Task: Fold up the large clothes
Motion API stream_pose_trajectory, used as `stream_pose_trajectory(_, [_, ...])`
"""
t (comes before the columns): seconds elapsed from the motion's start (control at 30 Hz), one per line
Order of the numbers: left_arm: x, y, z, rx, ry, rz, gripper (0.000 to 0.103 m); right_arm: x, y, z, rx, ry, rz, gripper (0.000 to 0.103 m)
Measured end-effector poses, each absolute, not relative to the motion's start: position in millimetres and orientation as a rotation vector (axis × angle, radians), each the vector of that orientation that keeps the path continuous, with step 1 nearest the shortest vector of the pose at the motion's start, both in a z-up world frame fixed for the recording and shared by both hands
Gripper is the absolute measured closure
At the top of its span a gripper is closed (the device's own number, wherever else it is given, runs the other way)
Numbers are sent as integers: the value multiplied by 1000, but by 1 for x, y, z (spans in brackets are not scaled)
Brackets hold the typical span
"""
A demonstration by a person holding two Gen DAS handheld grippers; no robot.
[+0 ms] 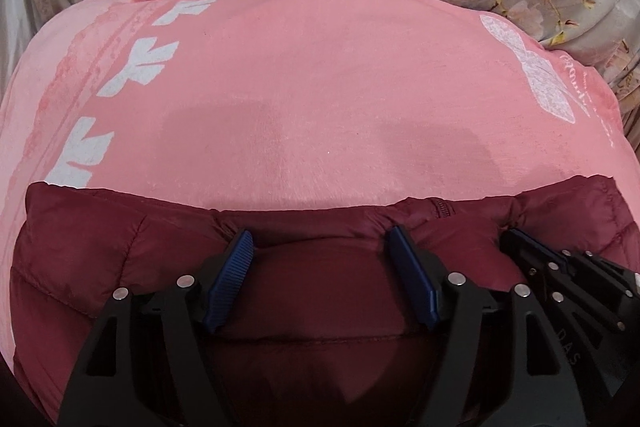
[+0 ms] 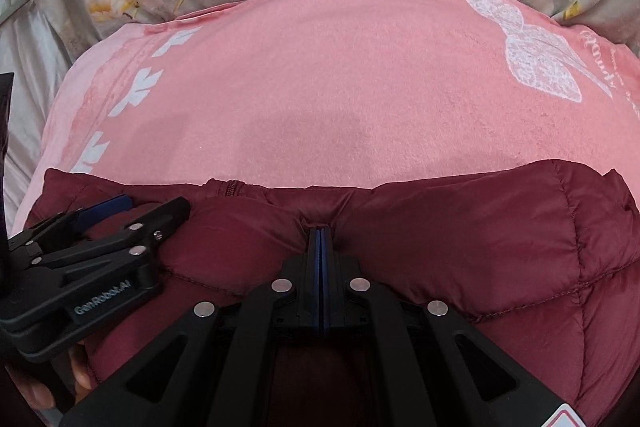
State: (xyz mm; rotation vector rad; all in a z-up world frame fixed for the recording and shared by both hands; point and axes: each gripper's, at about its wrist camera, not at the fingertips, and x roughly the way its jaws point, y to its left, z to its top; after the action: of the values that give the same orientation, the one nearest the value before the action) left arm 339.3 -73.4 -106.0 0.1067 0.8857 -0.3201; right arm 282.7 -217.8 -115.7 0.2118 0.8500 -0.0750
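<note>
2 grippers meet a maroon jacket (image 1: pixel 120 267) on a pink blanket (image 1: pixel 320 87): the left gripper (image 1: pixel 320 259) gapes wide, gripping nothing; the right gripper (image 2: pixel 319 231) pinches the jacket's edge.

- Our left gripper (image 1: pixel 320 259) points forward with its jaws spread wide, blue pads (image 1: pixel 230 279) angled outward.
- Our right gripper (image 2: pixel 320 233) has its jaws pressed together, pads meeting in a thin line.
- The two grippers sit just beside each other, left one tilted on its side in the right view.
- Fingertips (image 2: pixel 82 373) of our left hand show beneath its gripper.
</note>
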Motion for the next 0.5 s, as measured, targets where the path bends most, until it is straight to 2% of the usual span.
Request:
stream_pose_trajectory(0.3, [342, -73, -108, 96, 864, -316, 31, 284, -227, -116, 271, 831, -42, 103])
stream_pose_trajectory(0.37, [335, -60, -96, 79, 868, -306, 32, 269, -238, -103, 341, 797, -50, 98])
stream_pose_trajectory(0.4, [329, -52, -87, 65, 862, -303, 31, 257, -241, -93, 365, 770, -53, 92])
stream_pose_trajectory(0.5, [291, -21, -53, -12, 845, -359, 28, 207, -239, -62, 354, 708, -54, 92])
